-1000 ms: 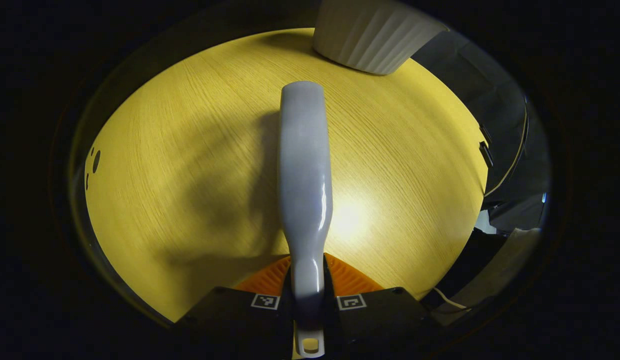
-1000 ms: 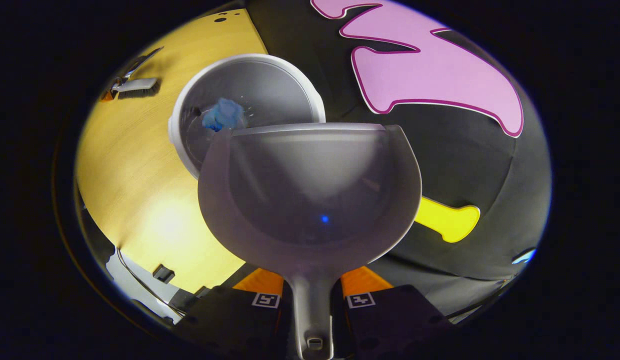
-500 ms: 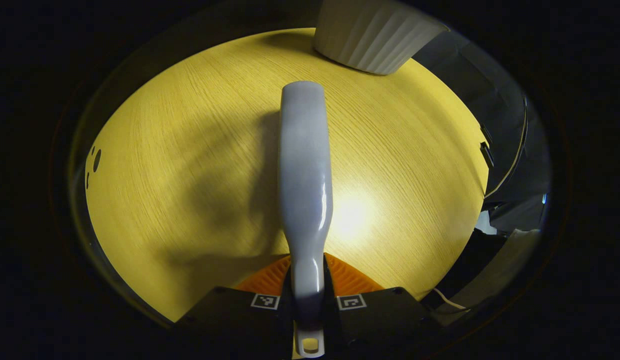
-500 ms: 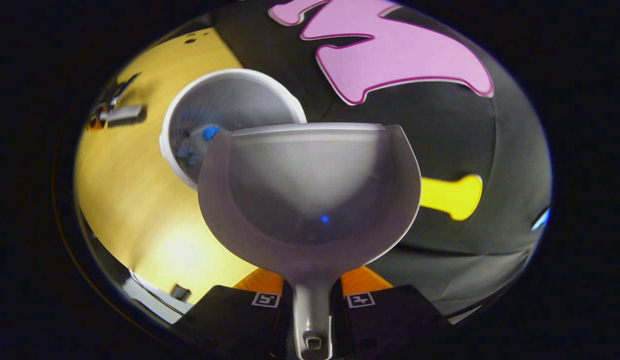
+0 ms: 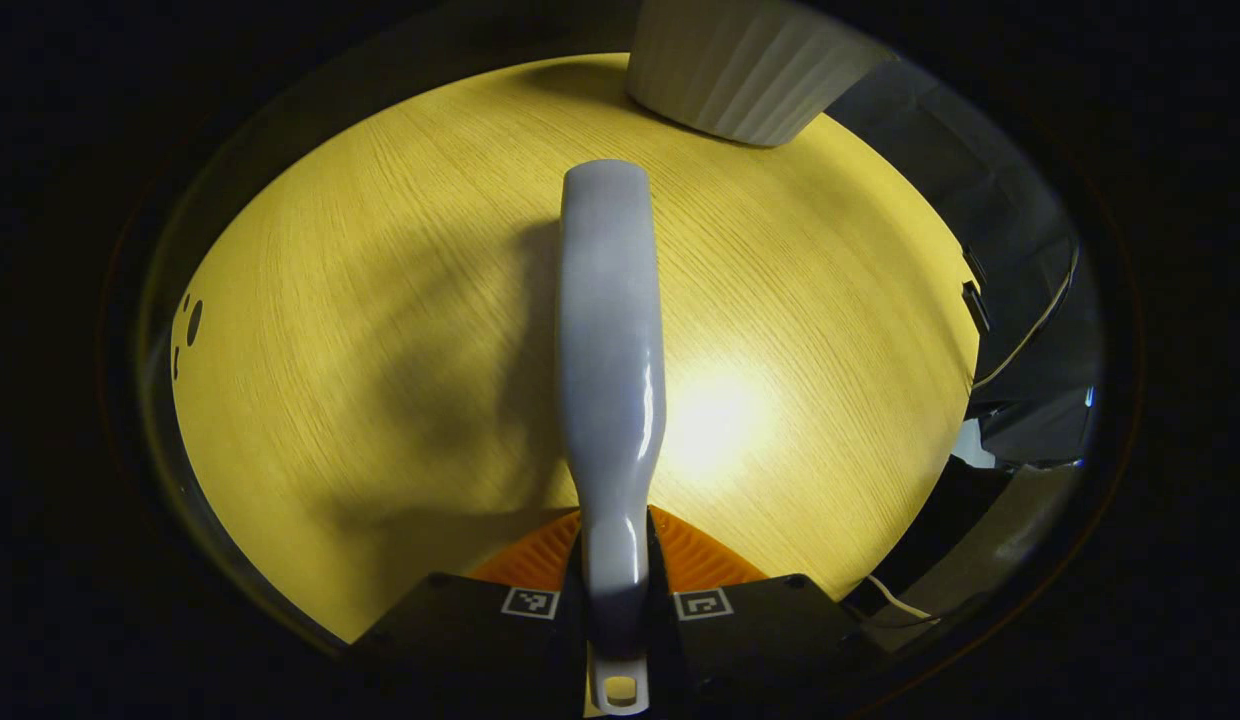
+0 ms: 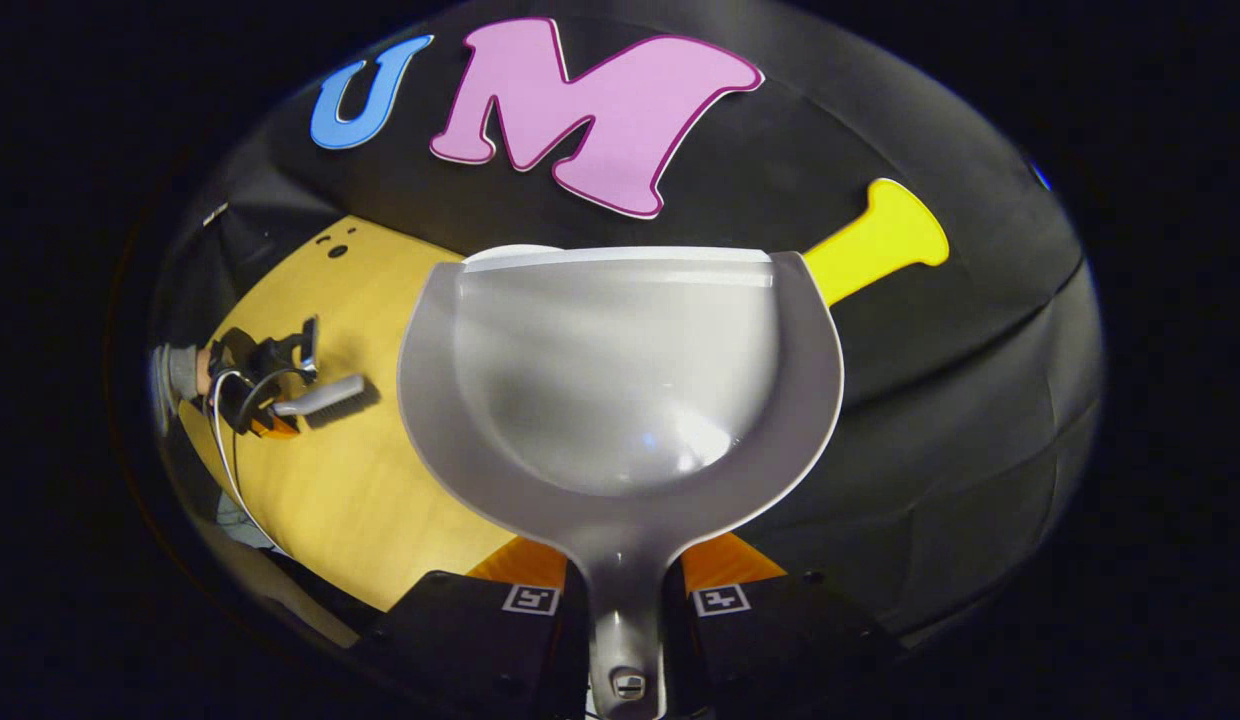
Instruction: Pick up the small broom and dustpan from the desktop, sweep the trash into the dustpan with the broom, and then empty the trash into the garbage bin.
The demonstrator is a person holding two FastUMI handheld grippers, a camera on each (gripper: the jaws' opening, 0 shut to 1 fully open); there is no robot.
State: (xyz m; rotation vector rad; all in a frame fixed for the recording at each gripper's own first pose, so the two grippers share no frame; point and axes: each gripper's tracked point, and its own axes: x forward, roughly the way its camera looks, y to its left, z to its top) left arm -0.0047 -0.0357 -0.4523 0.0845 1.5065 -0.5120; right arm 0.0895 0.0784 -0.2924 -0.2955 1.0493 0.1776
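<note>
In the left gripper view, my left gripper (image 5: 616,540) is shut on the pale grey small broom (image 5: 610,340), which points forward over the yellow desktop (image 5: 380,300). The white ribbed garbage bin (image 5: 740,70) stands at the far edge ahead. In the right gripper view, my right gripper (image 6: 623,565) is shut on the handle of the grey dustpan (image 6: 620,380), whose scoop looks empty. Only a sliver of the bin's rim (image 6: 510,252) peeks over the pan's front edge. Far off at the left, the left gripper (image 6: 275,415) holds the broom (image 6: 325,398) low over the desk.
The desktop's right edge (image 5: 965,330) drops off to dark cloth and cables. Small holes (image 5: 192,322) mark the desk at the left. A hand (image 6: 180,370) holds the far gripper. The booth's black cloth wall rises behind the bin.
The right gripper swung up and away from the bin, levelling the dustpan; the bin with the blue trash inside slid behind the pan. The left gripper and broom stayed put.
</note>
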